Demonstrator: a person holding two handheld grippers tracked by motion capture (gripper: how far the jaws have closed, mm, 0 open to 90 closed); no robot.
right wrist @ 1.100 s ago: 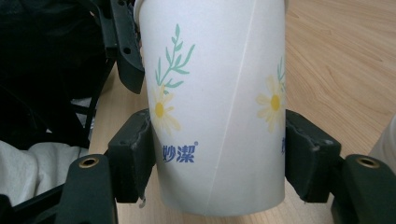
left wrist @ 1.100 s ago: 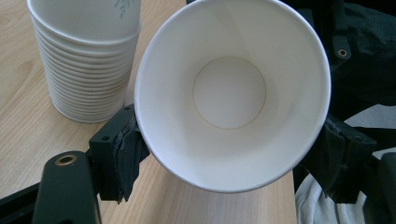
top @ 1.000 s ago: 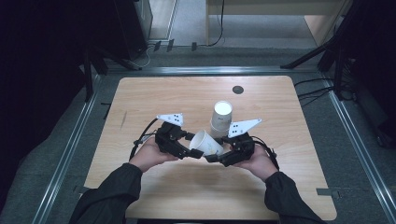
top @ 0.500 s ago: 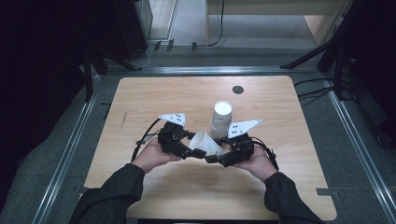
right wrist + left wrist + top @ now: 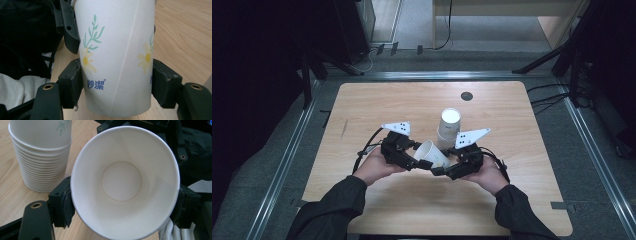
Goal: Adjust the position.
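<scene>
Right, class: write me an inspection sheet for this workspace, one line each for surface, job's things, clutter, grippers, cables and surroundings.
Surface: light wooden table, with a dark round disc near its far edge.
Job's things: one paper cup held tilted between both grippers, open mouth facing the left one; a stack of cups stands just behind it.
Clutter: nothing seen.
Grippers: left gripper has its pads at the cup's rim, its jaws having just been closing; right gripper is shut on the cup's lower body.
Cables: black cable trails from the left gripper.
Surroundings: grey floor, dark stands.
</scene>
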